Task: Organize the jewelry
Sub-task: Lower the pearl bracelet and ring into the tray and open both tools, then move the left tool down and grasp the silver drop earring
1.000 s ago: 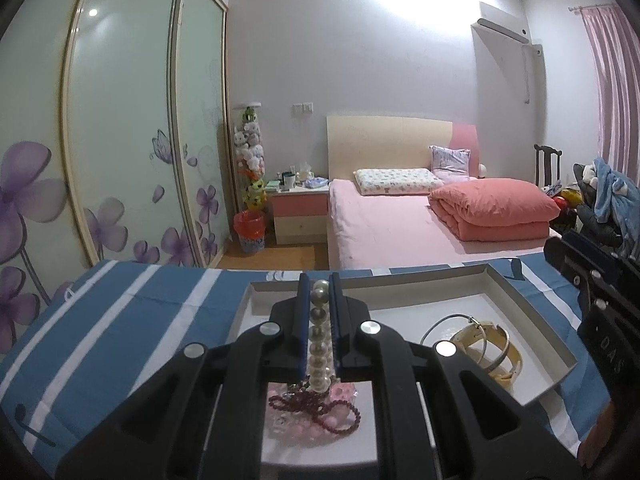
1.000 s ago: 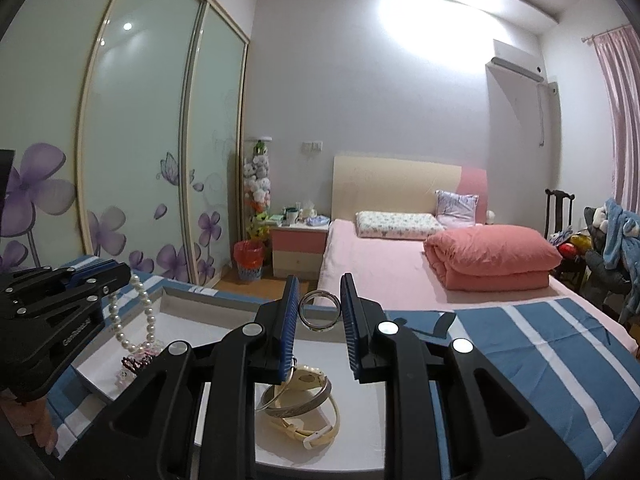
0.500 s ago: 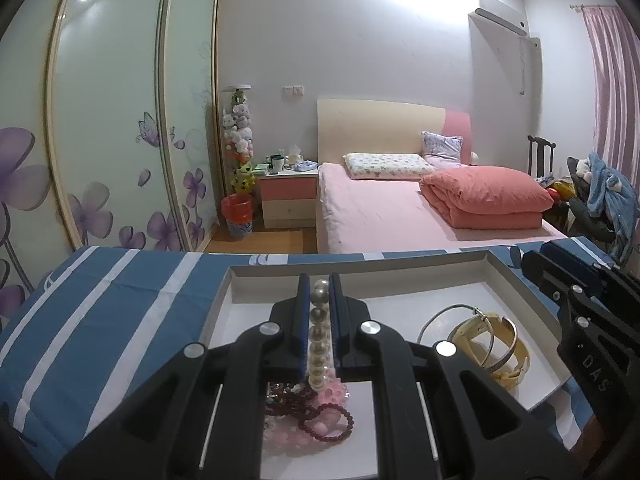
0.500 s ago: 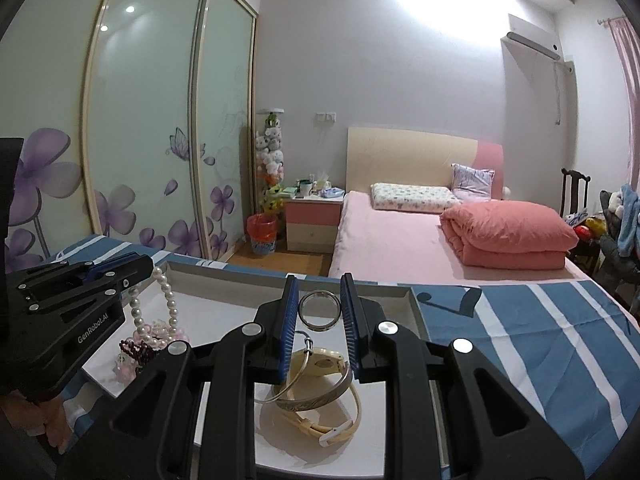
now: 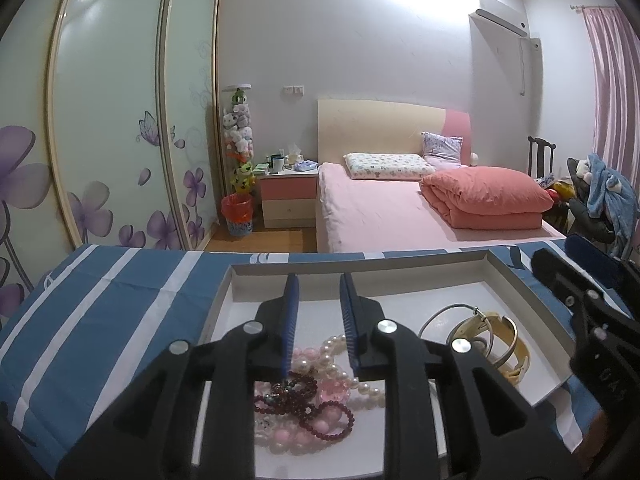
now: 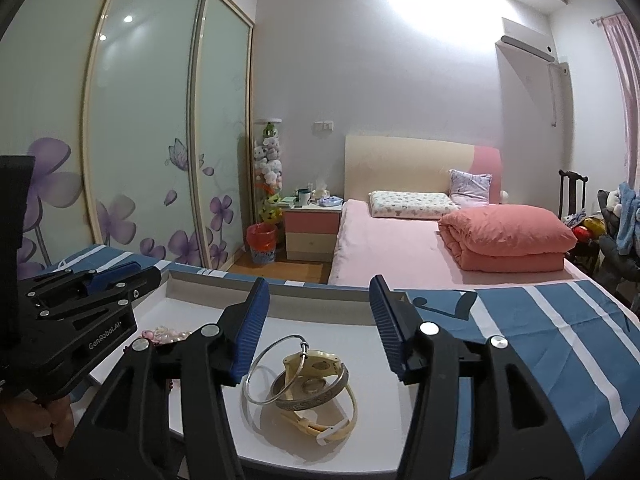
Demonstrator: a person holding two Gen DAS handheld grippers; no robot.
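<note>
A shallow white tray (image 5: 360,278) lies on a blue striped cloth. My left gripper (image 5: 318,312) is open and empty above a heap of beads in the tray's left part: a pearl necklace (image 5: 334,346) and a dark red bead bracelet (image 5: 304,400). My right gripper (image 6: 318,328) is open and empty above the tray's (image 6: 320,298) right part, where a silver ring (image 6: 310,386) lies on a pile with a thin wire bangle (image 6: 276,372), a silver bangle (image 6: 312,394) and a yellow watch (image 6: 320,364). The pile also shows in the left wrist view (image 5: 486,336).
The blue and white striped cloth (image 5: 108,300) covers the surface around the tray. The right gripper's body (image 5: 592,320) stands at the tray's right edge, the left gripper's body (image 6: 76,320) at its left edge. A pink bed (image 5: 420,208) and wardrobe doors (image 5: 112,120) lie beyond.
My left gripper opened and the pearl necklace dropped onto the bead heap. My right gripper opened and the silver ring fell onto the bangle pile.
</note>
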